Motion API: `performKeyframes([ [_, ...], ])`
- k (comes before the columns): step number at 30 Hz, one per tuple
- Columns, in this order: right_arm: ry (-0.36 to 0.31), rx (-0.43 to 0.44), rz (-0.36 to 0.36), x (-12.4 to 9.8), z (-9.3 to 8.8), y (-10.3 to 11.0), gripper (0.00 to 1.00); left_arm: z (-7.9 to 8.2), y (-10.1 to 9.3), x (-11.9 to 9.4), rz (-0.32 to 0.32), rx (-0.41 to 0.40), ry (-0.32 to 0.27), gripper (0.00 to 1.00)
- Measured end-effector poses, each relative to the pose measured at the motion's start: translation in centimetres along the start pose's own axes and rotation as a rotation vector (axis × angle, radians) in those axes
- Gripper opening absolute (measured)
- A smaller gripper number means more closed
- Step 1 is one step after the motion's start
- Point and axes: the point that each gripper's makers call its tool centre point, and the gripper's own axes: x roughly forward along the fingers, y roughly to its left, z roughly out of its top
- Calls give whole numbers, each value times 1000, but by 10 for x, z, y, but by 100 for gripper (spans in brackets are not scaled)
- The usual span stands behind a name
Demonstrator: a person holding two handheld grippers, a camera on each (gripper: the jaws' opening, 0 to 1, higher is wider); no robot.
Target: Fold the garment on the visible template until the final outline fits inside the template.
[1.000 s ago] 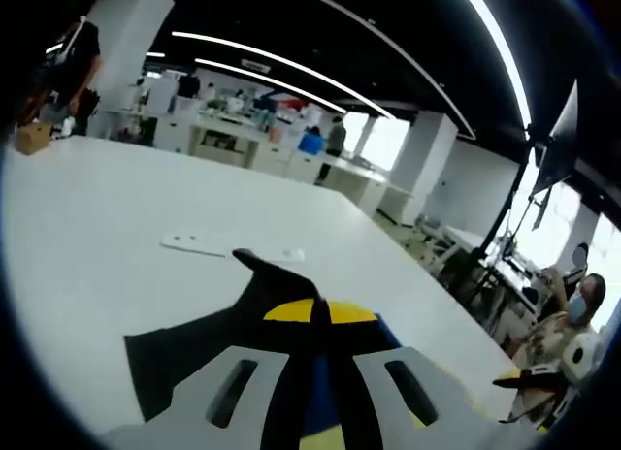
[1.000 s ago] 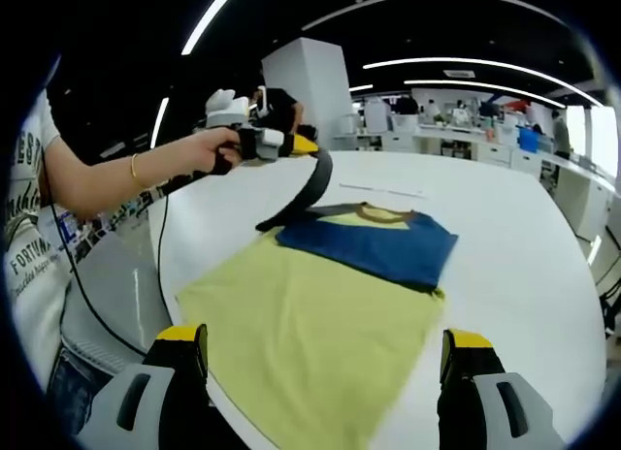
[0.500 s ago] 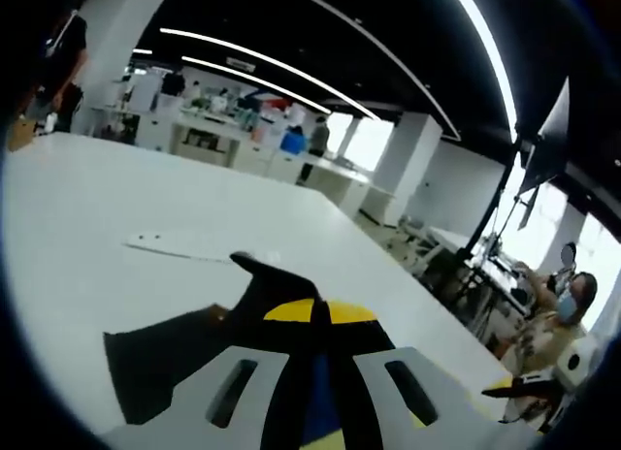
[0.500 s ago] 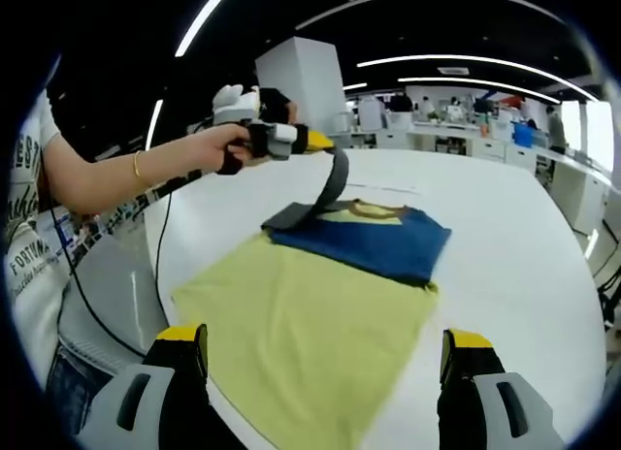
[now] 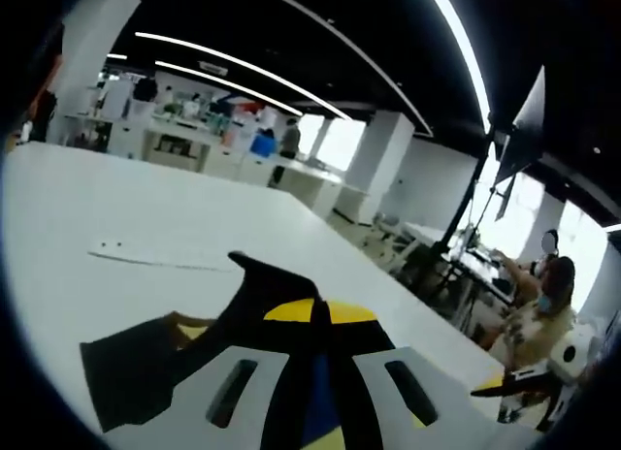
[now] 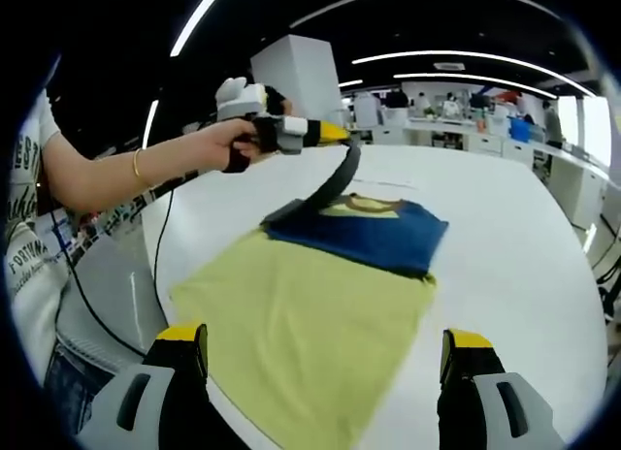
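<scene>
A T-shirt lies flat on the white table (image 6: 524,266), with a yellow body (image 6: 301,319) and a blue chest part (image 6: 378,235). Its dark sleeve (image 6: 335,183) rises in a strip from the shirt's left shoulder up to my left gripper (image 6: 335,132), which is shut on its end above the collar. In the left gripper view the yellow-tipped left gripper (image 5: 320,310) pinches the dark sleeve (image 5: 146,358), which hangs down to the left. My right gripper (image 6: 325,351) stands open at the shirt's near hem, with nothing between its fingers (image 6: 179,345).
A thin white strip (image 5: 155,257) lies on the table beyond the shirt. A person's arm (image 6: 126,169) holds the left gripper, and a black cable (image 6: 92,300) hangs off the table's left edge. A seated person (image 5: 543,305) and desks lie beyond the far edge.
The left gripper has carried the sleeve end up and to the right, toward the collar, so the sleeve now stands more upright. The right gripper has stayed open in place.
</scene>
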Motion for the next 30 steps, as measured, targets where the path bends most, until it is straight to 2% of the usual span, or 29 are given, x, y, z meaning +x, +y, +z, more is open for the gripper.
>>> performKeyframes([
  [6,0,3,0,0,0,-1,99,-21,-13,10,-33,10,44,0],
  [11,-3,9,-5,0,-1,-3,99,-44,-21,20,-57,8,97,0],
  [20,-4,23,-13,-2,-4,-7,99,-70,-41,33,-113,44,157,0],
  [26,-1,32,-14,-2,-6,-8,99,-94,-39,38,-110,75,214,0],
  [30,2,36,-9,0,-8,-8,99,-109,-38,42,-107,58,243,0],
])
